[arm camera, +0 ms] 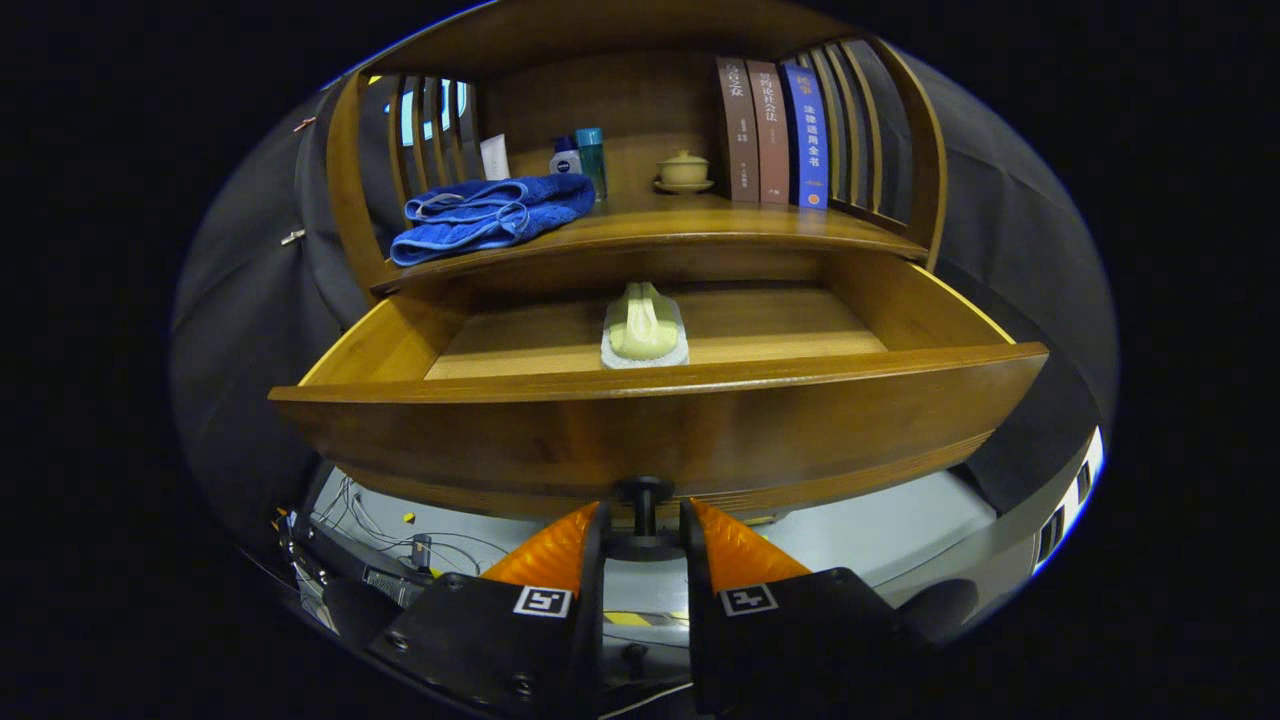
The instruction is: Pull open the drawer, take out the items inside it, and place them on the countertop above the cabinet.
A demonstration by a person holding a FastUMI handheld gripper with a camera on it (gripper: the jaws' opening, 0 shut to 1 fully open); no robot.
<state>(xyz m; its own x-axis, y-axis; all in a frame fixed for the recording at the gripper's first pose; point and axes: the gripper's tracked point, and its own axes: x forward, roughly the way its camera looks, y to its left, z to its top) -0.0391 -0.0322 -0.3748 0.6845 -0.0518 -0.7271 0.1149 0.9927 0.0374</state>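
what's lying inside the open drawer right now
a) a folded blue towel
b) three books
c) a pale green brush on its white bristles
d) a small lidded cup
c: a pale green brush lies on the floor of the open drawer, beyond the gripper, whose fingers sit either side of the drawer knob. The blue towel, books and lidded cup are up on the countertop.

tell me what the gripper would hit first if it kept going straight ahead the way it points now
The gripper has its orange fingers on either side of the small black drawer knob. Straight on, it would likely meet the brown wooden drawer front right behind the knob, though depth is hard to judge.
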